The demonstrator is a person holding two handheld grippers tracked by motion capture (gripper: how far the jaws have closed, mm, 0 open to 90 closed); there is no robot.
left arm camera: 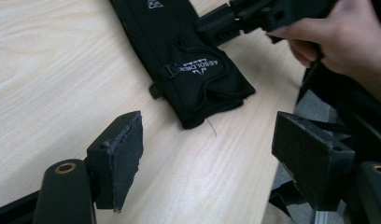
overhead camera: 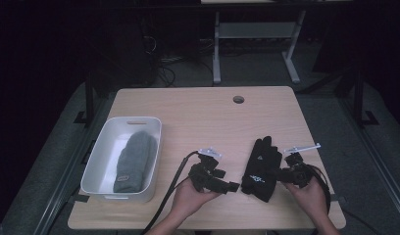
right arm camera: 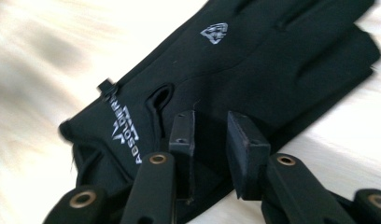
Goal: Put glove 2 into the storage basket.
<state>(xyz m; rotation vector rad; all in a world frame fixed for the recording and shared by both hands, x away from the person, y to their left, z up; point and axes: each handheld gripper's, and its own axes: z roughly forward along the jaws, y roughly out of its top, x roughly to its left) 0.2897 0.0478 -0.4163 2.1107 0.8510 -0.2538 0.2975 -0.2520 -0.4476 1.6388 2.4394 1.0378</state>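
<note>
Overhead forward-down, gripper cameras close, sharing glove [overhead camera: 261, 169]

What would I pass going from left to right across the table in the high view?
White tub with a grey knit hat lying in it → left gripper, its fingers wide apart → black glove flat on the wooden table → right gripper, at the glove's right edge.

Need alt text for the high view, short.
Two hand-held grippers flank a black fabric glove on a light wooden table: the right gripper at its edge, the left gripper open beside it. At left, a white plastic bin holds a grey knit beanie.
</note>
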